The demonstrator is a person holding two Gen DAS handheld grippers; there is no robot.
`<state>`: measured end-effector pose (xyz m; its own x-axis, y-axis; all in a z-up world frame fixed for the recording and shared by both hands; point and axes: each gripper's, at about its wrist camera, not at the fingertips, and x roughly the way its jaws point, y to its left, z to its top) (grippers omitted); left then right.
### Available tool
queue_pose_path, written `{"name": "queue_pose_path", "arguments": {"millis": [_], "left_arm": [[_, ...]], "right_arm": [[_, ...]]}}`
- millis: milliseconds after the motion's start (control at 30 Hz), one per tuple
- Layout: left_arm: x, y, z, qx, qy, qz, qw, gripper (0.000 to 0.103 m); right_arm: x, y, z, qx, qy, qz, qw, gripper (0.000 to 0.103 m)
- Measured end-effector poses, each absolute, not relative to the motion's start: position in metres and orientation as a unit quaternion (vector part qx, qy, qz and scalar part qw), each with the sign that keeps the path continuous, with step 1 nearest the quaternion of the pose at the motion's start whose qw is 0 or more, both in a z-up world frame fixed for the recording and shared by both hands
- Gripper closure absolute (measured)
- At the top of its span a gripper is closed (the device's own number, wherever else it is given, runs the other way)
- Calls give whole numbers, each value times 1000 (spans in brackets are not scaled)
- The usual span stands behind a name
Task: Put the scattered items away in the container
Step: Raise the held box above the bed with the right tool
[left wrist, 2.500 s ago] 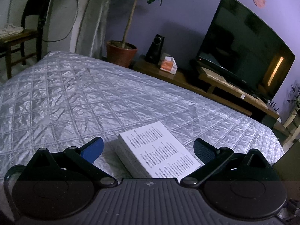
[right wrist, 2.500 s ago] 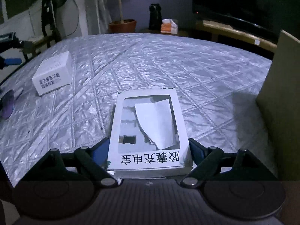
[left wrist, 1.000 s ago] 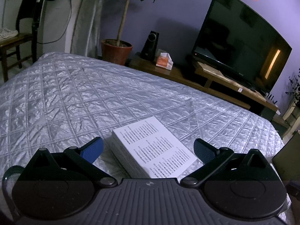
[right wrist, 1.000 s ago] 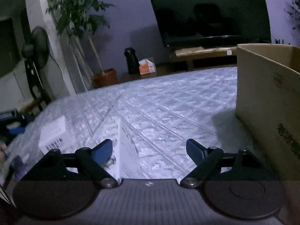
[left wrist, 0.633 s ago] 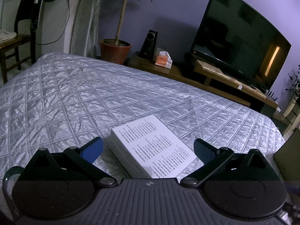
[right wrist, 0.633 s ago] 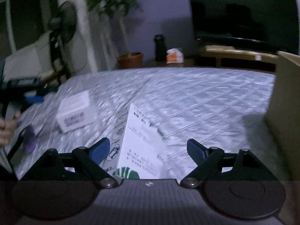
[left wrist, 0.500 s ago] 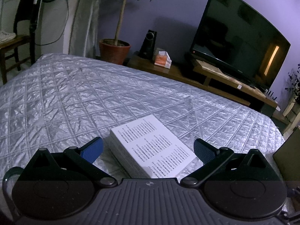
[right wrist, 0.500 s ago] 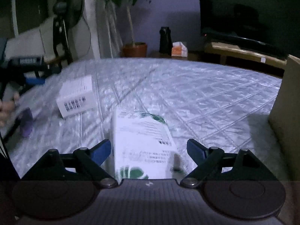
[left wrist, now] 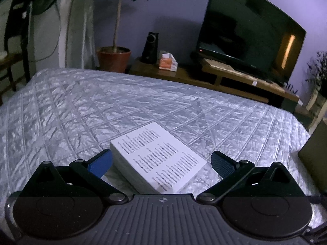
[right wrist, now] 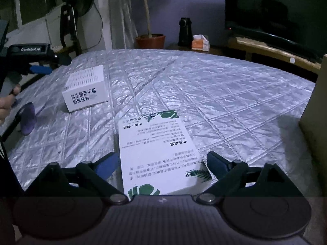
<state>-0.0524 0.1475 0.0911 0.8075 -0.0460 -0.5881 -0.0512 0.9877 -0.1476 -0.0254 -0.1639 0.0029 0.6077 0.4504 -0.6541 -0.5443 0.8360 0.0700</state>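
Observation:
In the left wrist view a white printed box lies on the quilted silver bedspread between the wide-open fingers of my left gripper, which do not touch it. In the right wrist view a flat white box with green leaf print lies flat between the open fingers of my right gripper. The same white box also shows at the left there, near the left gripper. The cardboard container stands at the right edge, and its corner shows in the left wrist view.
A purple object lies at the bed's left edge. Beyond the bed stand a potted plant, a speaker, a tissue box and a TV on a low wooden bench. A fan stands left.
The right gripper lifted, tipped and turned over the flat box; it now lies leaf-printed side up between the open fingers. The left gripper drifted slightly around its box.

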Motion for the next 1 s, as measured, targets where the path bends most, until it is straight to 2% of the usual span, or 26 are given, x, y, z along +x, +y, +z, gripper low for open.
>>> {"name": "queue_pose_path", "arguments": {"millis": [167,533,767,900,1000], "left_arm": [[-55,134,88,-53,315,-23,947,0],[-57,94,73,22,344,-70,936,0],[-58,75,63,56,361,-86,927,0],[-60,66,59,72,363,-91,925,0],[-61,61,57,77,364,-96,923,0]], "right_arm": [[-21,-166,2,-63,346,276,895,4],[-17,-146,-12,-111,358,291,880,3],[-7,-146,-19,-93,380,294,872,1],[-10,-143,-23,-112,374,292,873,3],[-11,-143,-23,-117,372,282,877,10]]}}
